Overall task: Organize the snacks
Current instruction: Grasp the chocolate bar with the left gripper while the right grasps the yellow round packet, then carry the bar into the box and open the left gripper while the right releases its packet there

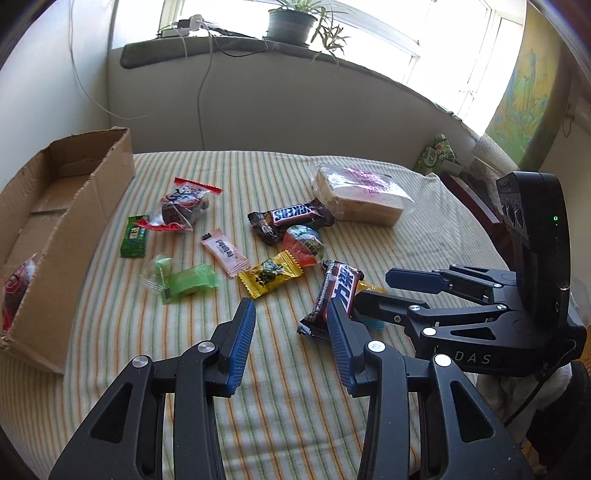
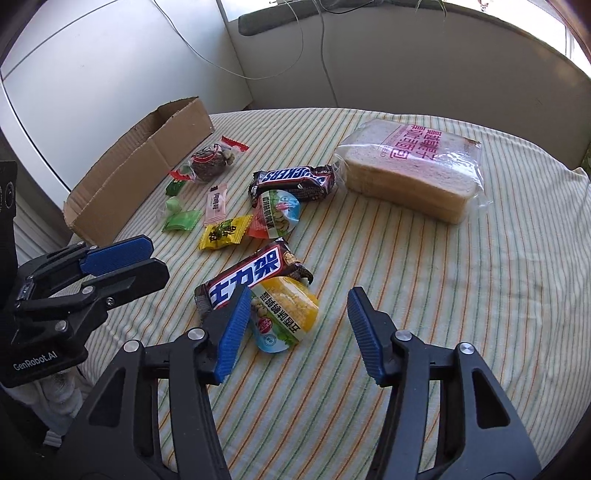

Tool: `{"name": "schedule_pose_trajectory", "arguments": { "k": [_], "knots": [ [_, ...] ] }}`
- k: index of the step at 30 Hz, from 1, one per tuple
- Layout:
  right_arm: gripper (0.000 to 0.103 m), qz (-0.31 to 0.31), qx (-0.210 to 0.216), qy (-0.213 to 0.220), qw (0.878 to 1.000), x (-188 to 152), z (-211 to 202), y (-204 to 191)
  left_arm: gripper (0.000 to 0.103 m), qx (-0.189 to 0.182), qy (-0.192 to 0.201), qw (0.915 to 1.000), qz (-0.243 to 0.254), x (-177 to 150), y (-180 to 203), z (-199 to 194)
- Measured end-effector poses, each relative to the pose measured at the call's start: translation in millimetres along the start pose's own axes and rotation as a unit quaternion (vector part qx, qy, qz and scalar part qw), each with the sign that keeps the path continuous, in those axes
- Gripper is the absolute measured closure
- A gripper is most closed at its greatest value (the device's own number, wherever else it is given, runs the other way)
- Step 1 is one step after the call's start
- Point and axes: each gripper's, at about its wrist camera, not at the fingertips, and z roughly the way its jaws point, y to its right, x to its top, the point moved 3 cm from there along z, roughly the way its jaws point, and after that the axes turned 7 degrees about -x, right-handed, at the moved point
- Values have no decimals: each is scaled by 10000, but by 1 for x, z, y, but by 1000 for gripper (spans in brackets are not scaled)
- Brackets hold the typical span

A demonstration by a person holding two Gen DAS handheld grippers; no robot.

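Note:
Snacks lie scattered on a striped cloth point(image 2: 461, 295). My right gripper point(image 2: 299, 325) stands open over a yellow egg-snack packet point(image 2: 291, 306); the packet lies by the left pad, and the right pad is clear of it. A brown Snickers bar with Chinese lettering point(image 2: 251, 277) lies partly on that packet. My left gripper point(image 1: 291, 332) is open with only cloth between its fingers, its right finger beside that same bar point(image 1: 338, 291). An open cardboard box point(image 1: 74, 206) at the left holds a red packet point(image 1: 16, 288).
Farther back lie a second Snickers bar point(image 1: 291, 216), a bagged bread loaf point(image 2: 413, 170), an orange round packet point(image 1: 304, 243), and yellow point(image 1: 271, 273), pink point(image 1: 224, 251) and green point(image 1: 188, 282) candies. A brownie packet point(image 1: 184, 206) and green gum point(image 1: 133, 236) lie near the box. A wall and a sill with a plant point(image 1: 291, 22) stand behind.

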Motion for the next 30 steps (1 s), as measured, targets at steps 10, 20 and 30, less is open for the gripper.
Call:
{"name": "schedule_pose_trajectory", "arguments": {
  "k": [10, 20, 30],
  "knots": [
    [72, -80, -5, -114, 9999, -6, 6, 7, 64, -98, -285, 9991, 291, 1, 12, 22],
    [78, -2, -96, -101, 9999, -7, 2, 20, 64, -55, -584, 9963, 635, 0, 24, 52],
    [78, -10, -198, -53, 9998, -5, 0, 17, 76, -83, -505, 9973, 530, 3, 20, 55]
  ]
}}
